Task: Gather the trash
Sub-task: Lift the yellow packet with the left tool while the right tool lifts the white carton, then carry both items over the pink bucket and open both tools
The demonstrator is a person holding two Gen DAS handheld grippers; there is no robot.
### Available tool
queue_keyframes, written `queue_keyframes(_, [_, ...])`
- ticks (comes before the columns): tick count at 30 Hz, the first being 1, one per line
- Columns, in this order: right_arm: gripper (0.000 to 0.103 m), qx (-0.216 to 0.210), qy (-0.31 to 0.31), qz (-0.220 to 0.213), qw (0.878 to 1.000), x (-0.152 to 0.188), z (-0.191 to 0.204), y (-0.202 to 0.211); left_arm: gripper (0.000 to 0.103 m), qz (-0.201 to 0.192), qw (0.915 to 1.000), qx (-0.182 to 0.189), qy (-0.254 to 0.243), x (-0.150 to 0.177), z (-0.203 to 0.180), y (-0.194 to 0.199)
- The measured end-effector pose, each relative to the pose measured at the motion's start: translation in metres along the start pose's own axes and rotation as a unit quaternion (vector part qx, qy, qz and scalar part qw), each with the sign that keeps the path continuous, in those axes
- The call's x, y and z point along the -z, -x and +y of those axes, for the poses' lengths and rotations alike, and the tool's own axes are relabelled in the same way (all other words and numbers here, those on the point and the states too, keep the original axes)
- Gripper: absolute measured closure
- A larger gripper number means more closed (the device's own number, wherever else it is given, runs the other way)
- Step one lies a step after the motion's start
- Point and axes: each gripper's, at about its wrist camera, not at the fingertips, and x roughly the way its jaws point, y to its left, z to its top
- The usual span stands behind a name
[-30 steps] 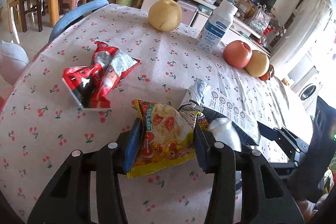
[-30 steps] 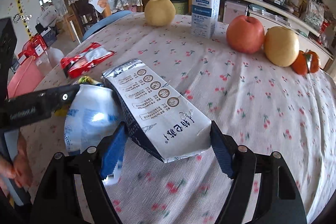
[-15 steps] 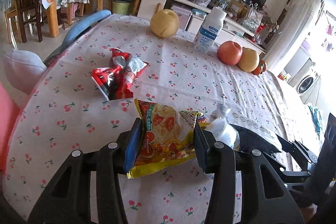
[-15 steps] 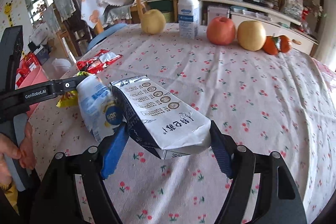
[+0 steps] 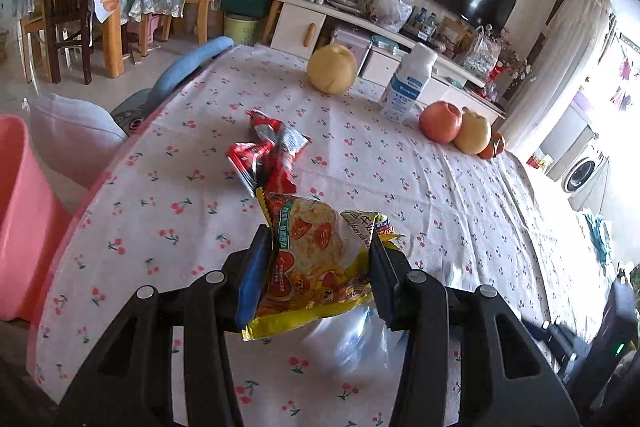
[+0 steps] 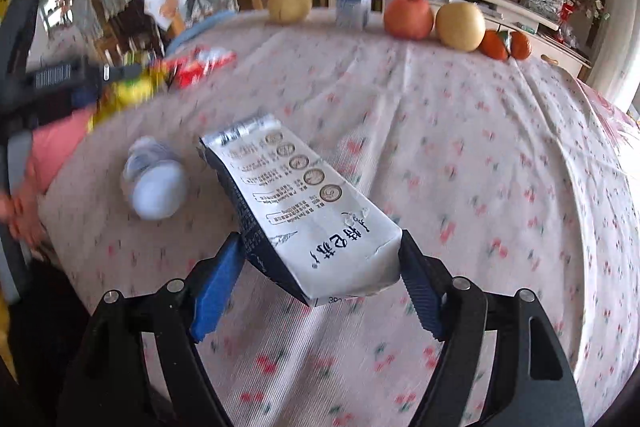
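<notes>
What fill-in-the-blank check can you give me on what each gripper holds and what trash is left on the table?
The left gripper is shut on a ____ snack bag.
The right gripper holds a white and dark ____.
A crumpled ____ wrapper lies on the tablecloth.

Missing words: yellow; carton; red

- A yellow snack bag [image 5: 316, 259], crumpled, printed with red pieces, is pinched between the left tongs [image 5: 318, 269] above the tabletop [image 5: 400, 179].
- A white-and-navy carton [image 6: 308, 215], creased, is held between the right tongs [image 6: 320, 285].
- A red wrapper [image 5: 268, 155] lies crumpled on the cloth.
- A whitish-blue plastic wrapper [image 6: 154, 183] lies near the edge.
</notes>
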Motion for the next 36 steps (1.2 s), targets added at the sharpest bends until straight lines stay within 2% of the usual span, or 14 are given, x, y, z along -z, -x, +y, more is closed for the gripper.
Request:
queue_keyframes(2, [0.024, -0.010, 0.010, 0.010, 1.000, 0.007, 0.007, -0.001, 0.055, -0.003, 1.0000, 0.001, 0.003, -0.002, 0.004, 0.003])
queue_keyframes(4, [0.013, 0.002, 0.023, 0.002, 1.000, 0.006, 0.012, 0.001, 0.055, -0.006, 0.9999, 0.003, 0.008, -0.003, 0.009, 0.005])
queue_keyframes(10, [0.012, 0.008, 0.047, -0.006, 0.999, -0.004, 0.017, -0.012, 0.055, -0.008, 0.9998, 0.005, 0.015, -0.007, 0.019, 0.007])
queue_keyframes(14, [0.012, -0.006, 0.059, -0.016, 0.998, -0.017, 0.020, -0.020, 0.055, -0.011, 0.9998, 0.007, 0.017, -0.008, 0.024, 0.009])
queue_keyframes(16, [0.016, -0.006, 0.064, -0.013, 0.998, -0.019, 0.022, -0.023, 0.055, -0.011, 0.9997, 0.009, 0.018, -0.009, 0.025, 0.009])
queue_keyframes(17, [0.027, -0.009, 0.064, -0.008, 0.998, -0.020, 0.022, -0.025, 0.055, -0.012, 0.9997, 0.009, 0.018, -0.009, 0.026, 0.010])
queue_keyframes(20, [0.040, -0.007, 0.067, -0.004, 0.998, -0.020, 0.023, -0.027, 0.055, -0.016, 0.9996, 0.010, 0.019, -0.009, 0.028, 0.013])
queue_keyframes(26, [0.041, -0.004, 0.049, -0.010, 0.999, -0.021, 0.021, -0.022, 0.055, -0.032, 0.9990, 0.016, 0.026, -0.013, 0.036, 0.025])
queue_keyframes(32, [0.041, -0.021, 0.008, -0.046, 0.999, -0.034, 0.016, 0.001, 0.055, -0.056, 0.9977, 0.013, 0.036, -0.019, 0.049, 0.045])
queue_keyframes(36, [0.041, -0.042, -0.006, -0.071, 0.997, -0.048, 0.027, 0.016, 0.055, -0.076, 0.9961, -0.006, 0.044, -0.024, 0.062, 0.062])
